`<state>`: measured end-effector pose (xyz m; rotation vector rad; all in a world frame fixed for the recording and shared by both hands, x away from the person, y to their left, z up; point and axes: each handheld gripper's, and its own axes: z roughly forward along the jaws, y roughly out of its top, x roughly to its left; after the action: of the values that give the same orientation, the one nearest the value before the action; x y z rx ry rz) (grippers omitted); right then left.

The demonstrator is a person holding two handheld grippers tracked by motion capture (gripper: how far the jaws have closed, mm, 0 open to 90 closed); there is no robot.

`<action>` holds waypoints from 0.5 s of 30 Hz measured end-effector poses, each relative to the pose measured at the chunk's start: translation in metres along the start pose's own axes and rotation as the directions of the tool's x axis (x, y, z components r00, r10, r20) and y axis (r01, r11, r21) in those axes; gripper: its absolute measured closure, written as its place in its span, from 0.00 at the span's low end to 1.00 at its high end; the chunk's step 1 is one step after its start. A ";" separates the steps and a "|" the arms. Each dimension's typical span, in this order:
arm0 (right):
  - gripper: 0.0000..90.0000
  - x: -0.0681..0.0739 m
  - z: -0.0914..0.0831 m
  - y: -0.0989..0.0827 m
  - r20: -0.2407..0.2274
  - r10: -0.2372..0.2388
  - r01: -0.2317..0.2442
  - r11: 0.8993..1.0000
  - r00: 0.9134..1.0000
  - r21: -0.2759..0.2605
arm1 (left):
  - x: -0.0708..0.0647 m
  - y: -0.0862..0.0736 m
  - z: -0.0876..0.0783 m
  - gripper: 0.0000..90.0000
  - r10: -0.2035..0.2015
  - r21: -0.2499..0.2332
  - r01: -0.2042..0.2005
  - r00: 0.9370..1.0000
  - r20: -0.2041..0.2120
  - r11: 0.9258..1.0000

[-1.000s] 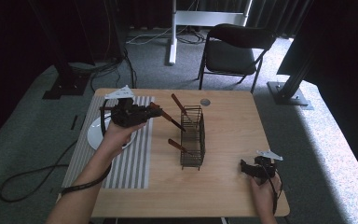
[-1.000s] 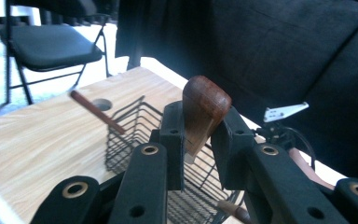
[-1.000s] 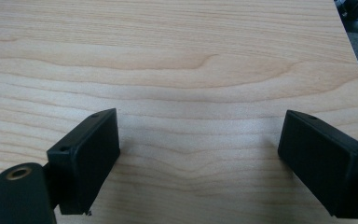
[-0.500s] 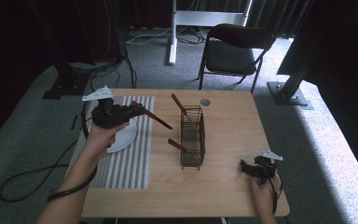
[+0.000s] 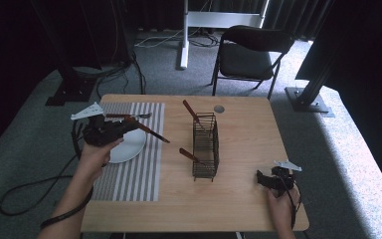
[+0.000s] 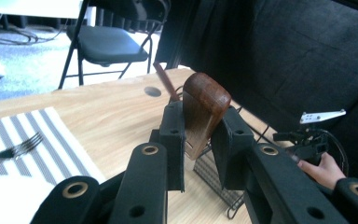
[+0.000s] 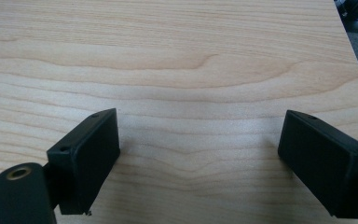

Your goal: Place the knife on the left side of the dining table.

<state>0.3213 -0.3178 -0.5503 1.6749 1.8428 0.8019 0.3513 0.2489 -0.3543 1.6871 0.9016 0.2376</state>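
High view: above, looks fwd/down on whole table (image 5: 238,199). Left gripper view: low, close, faces rack (image 6: 219,179); rack (image 5: 205,147) shared. Right gripper view: close over tabletop.

Black hand-held gripper (image 6: 200,140), brass-ringed screw holes, grey plate

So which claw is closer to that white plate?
Left. The left claw hangs over the plate on the striped mat, holding a wooden-handled utensil. The right claw sits far across the table, beyond the wire basket.
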 end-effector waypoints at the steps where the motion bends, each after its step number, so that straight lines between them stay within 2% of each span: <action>1: 0.13 0.000 0.000 0.000 0.000 0.000 0.000 1.000 1.000 0.000 | 0.001 -0.003 -0.002 0.84 -0.003 0.002 0.003 1.000 -0.002 1.000; 6: 0.13 0.000 0.000 0.000 0.000 0.001 -0.001 1.000 1.000 -0.001 | 0.002 -0.015 -0.012 0.84 -0.005 -0.007 0.005 0.999 -0.037 1.000; 10: 0.13 0.000 0.000 0.000 -0.001 0.002 -0.002 1.000 1.000 -0.001 | 0.002 -0.024 -0.021 0.84 -0.014 -0.012 0.014 0.999 -0.043 1.000; 15: 0.13 0.000 0.000 0.000 0.000 0.000 0.000 1.000 1.000 0.000 | 0.007 -0.038 -0.030 0.85 -0.040 0.000 0.040 0.997 -0.064 0.999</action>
<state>0.3213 -0.3177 -0.5504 1.6751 1.8430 0.8021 0.3220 0.2784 -0.3811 1.6692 0.9822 0.2649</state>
